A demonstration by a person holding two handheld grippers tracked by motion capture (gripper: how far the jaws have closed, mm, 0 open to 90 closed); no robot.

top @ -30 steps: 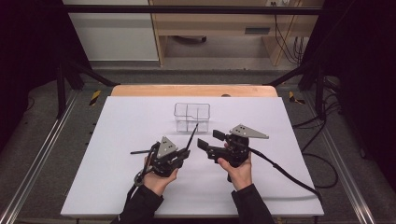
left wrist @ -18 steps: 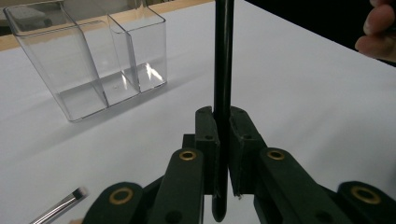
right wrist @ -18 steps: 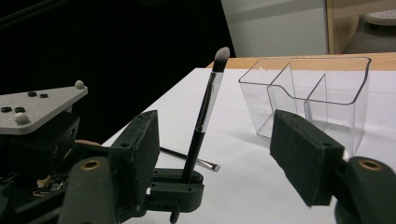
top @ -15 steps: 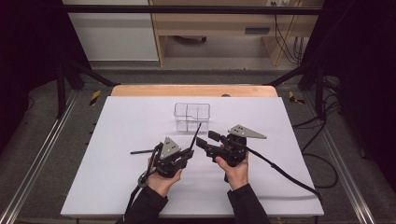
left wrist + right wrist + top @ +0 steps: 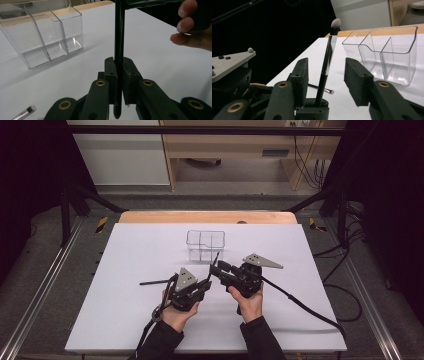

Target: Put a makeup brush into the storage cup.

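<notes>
the left gripper (image 5: 207, 284) is clamping a black-handled makeup brush (image 5: 327, 62), its jaws pinched tight on the lower handle in the left gripper view (image 5: 119, 75), with the handle's end poking out just below the pads. the brush is standing nearly upright, tilting slightly, its silver ferrule and pale bristle tip rising above the gripper in the right gripper view. the right gripper (image 5: 216, 268) is sitting just beside the left one, its jaws having just been closing, with the brush handle standing between them; the pads are not touching the handle in the right gripper view, a gap showing on each side, so this gripper is still apart from the brush. a hand (image 5: 248, 301) is holding the right gripper, and its fingers (image 5: 186, 25) are showing at the upper right of the left gripper view.

taking the clear compartment organiser (image 5: 205, 245) as the landmark, the held brush is just in front of it, on the person's side, apart from it. a second brush (image 5: 156, 282) is lying flat on the white bench (image 5: 125, 260), well to the front-left of the organiser, near the left gripper.
</notes>
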